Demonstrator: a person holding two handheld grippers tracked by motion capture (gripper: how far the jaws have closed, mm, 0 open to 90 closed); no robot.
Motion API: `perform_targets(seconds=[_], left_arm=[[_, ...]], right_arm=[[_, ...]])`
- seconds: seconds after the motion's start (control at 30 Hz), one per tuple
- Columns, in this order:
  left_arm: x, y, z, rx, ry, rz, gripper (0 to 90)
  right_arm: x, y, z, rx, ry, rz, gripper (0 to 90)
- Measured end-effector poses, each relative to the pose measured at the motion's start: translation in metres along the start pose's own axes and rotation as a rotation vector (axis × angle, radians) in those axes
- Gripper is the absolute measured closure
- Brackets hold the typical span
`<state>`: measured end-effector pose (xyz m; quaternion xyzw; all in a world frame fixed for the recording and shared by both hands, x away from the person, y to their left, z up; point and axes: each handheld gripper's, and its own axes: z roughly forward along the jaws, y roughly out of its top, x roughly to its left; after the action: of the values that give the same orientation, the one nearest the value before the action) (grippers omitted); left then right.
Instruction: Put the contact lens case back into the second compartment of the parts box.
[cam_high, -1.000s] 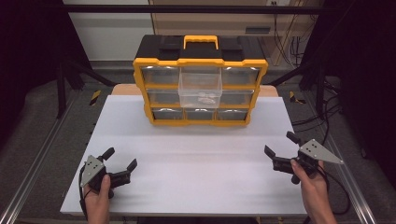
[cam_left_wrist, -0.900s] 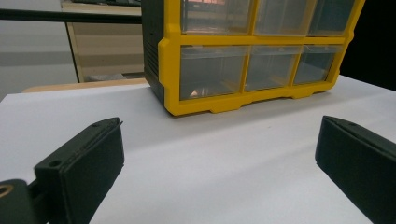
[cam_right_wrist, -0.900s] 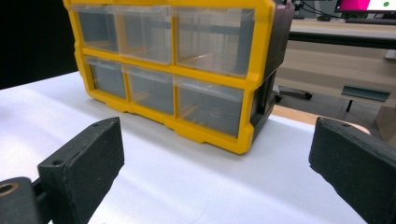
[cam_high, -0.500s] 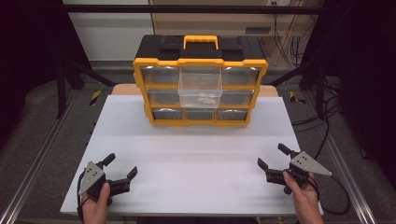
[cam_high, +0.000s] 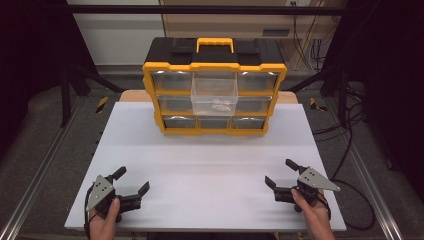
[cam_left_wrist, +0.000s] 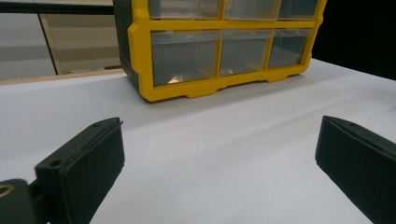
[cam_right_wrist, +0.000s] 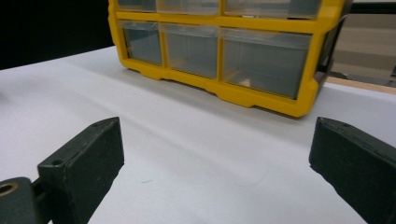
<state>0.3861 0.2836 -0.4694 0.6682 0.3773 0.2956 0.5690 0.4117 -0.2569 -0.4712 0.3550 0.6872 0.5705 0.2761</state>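
Near table's front edge: your left gripper (cam_high: 131, 184) and right gripper (cam_high: 281, 176), jaws apart, empty; organizer (cam_high: 215, 86) untouched, middle drawer (cam_high: 214, 93) out.

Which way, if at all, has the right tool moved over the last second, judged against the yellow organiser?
Yes. The right tool has pulled back toward the table's near edge, away from the yellow organiser, jaws open.

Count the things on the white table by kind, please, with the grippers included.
Drawer cabinet: 1
Grippers: 2, left gripper and right gripper
Total: 3
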Motion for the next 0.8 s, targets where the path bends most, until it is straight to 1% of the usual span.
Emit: perform_targets(seconds=[0.13, 0.2, 0.37, 0.47, 0.5, 0.6, 0.67, 0.7, 0.8], left_arm=[[0.001, -0.001, 0.001, 0.004, -0.003, 0.000, 1.0], [0.002, -0.001, 0.001, -0.002, -0.008, -0.008, 1.0], [0.004, -0.002, 0.002, -0.008, -0.013, -0.011, 1.0], [0.005, -0.003, 0.002, -0.012, -0.020, -0.015, 1.0], [0.004, -0.003, 0.003, -0.015, -0.023, -0.017, 1.0], [0.004, -0.003, 0.004, -0.024, -0.030, -0.021, 1.0], [0.003, -0.003, 0.004, -0.026, -0.031, -0.021, 1.0], [0.003, -0.003, 0.004, -0.028, -0.033, -0.019, 1.0], [0.002, -0.002, 0.005, -0.036, -0.029, -0.014, 1.0]], right_arm=[[0.006, 0.000, 0.007, -0.006, 0.013, -0.007, 3.6], [0.009, -0.001, 0.011, 0.002, 0.017, -0.026, 3.6], [0.015, -0.001, 0.019, 0.018, 0.037, -0.043, 3.5], [0.016, -0.001, 0.022, 0.020, 0.040, -0.039, 3.5], [0.016, -0.001, 0.024, 0.015, 0.039, -0.026, 3.5], [0.015, -0.001, 0.028, 0.011, 0.034, -0.016, 3.7], [0.015, -0.001, 0.029, 0.010, 0.032, -0.014, 3.8], [0.015, -0.001, 0.033, 0.014, 0.026, -0.006, 4.0], [0.015, -0.001, 0.036, 0.019, 0.019, -0.007, 4.4]])
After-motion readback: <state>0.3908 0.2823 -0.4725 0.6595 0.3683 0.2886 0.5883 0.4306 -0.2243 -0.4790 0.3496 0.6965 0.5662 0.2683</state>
